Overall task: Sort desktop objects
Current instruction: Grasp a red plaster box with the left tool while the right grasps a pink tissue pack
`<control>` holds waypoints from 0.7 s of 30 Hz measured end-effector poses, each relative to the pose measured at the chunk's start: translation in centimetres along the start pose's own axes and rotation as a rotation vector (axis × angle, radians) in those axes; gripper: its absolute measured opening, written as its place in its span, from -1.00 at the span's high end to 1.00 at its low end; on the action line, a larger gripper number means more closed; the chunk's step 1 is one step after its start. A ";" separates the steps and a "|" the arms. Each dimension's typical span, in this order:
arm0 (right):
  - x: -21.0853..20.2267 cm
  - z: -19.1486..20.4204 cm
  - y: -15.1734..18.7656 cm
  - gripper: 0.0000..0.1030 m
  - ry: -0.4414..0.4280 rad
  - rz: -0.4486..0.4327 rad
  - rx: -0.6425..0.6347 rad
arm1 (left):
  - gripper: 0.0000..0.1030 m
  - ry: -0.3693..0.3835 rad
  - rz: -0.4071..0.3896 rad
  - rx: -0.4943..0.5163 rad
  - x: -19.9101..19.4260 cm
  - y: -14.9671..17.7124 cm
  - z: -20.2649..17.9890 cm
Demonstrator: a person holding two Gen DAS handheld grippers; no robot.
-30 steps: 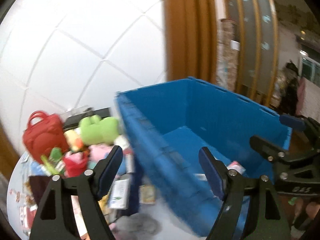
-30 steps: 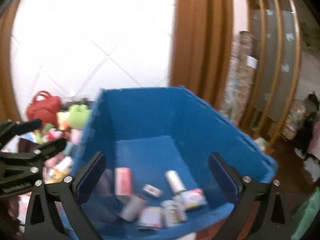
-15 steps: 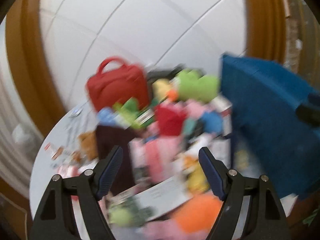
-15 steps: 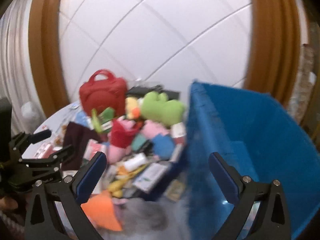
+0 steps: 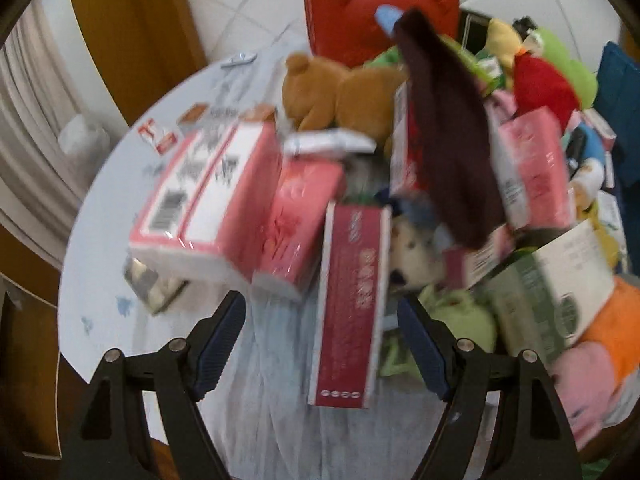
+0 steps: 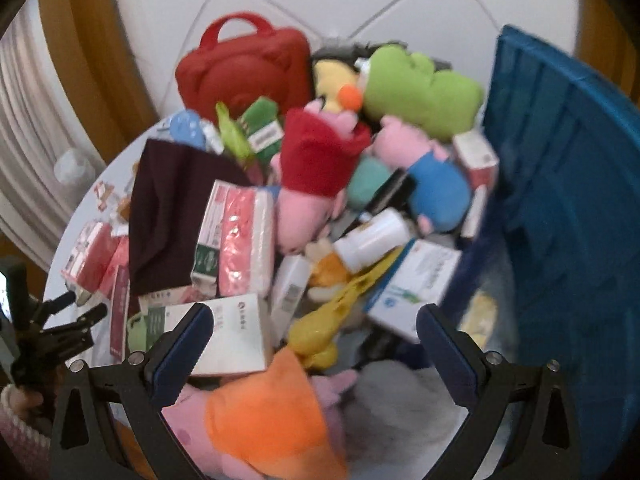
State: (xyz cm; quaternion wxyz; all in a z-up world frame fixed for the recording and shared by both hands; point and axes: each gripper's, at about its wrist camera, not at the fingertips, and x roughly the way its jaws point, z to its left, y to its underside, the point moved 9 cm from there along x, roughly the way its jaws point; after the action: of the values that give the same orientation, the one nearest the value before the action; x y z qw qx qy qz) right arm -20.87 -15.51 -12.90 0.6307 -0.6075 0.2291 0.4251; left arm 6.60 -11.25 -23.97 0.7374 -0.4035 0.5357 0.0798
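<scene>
Directly between the spread, empty left claw (image 5: 322, 330) fingers: dark-red box (image 5: 352, 304).

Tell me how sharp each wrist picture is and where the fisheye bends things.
Left wrist view: motion blur smears the pile, so the print on the dark red box is unreadable; the left tool stays crisp. Right wrist view: softer blur, the blue bin wall bows with the lens, black vignette at the corners; the right tool is sharp.

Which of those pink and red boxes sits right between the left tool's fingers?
The long dark-red box, lying lengthwise toward the open left hand-held gripper; the pink tissue packs lie farther back.
</scene>
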 end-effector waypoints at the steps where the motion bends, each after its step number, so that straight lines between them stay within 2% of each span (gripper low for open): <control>1: 0.7 0.5 0.1 -1.00 -0.005 0.015 -0.004 | -0.52 0.003 0.012 0.001 0.5 0.3 0.0; 6: 3.9 2.7 0.8 -1.00 -0.023 0.076 -0.026 | -0.45 0.037 0.057 0.020 3.6 1.0 -1.5; 9: 5.3 3.3 1.0 -1.00 -0.026 0.104 -0.031 | -0.43 0.027 0.066 0.033 4.8 0.8 -2.2; 10: 5.6 3.4 1.0 -1.00 -0.025 0.108 -0.030 | -0.08 0.041 0.079 0.022 5.3 0.7 -2.3; 11: 6.1 3.5 0.9 -1.00 -0.026 0.114 -0.031 | 0.15 0.079 0.087 0.005 5.3 0.7 -2.5; 12: 6.5 3.6 0.8 -1.00 -0.026 0.118 -0.030 | 0.13 0.094 0.095 -0.005 5.3 0.6 -2.6; 13: 6.8 3.7 0.6 -1.00 -0.024 0.122 -0.026 | 0.13 0.079 0.086 0.003 5.1 0.3 -2.8; 16: 7.9 3.9 0.2 -1.00 -0.034 0.130 -0.012 | 0.13 0.059 0.023 0.035 3.4 -1.2 -3.6; 21: 10.5 4.6 -0.8 -1.00 -0.064 0.152 0.001 | 0.14 0.080 -0.059 0.031 1.7 -4.6 -4.9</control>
State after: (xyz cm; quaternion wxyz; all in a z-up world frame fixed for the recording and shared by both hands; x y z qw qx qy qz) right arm -15.66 -8.27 -20.21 0.6039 -0.5739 0.2546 0.4910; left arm 6.30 -18.13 -23.59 0.7236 -0.4103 0.5540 0.0334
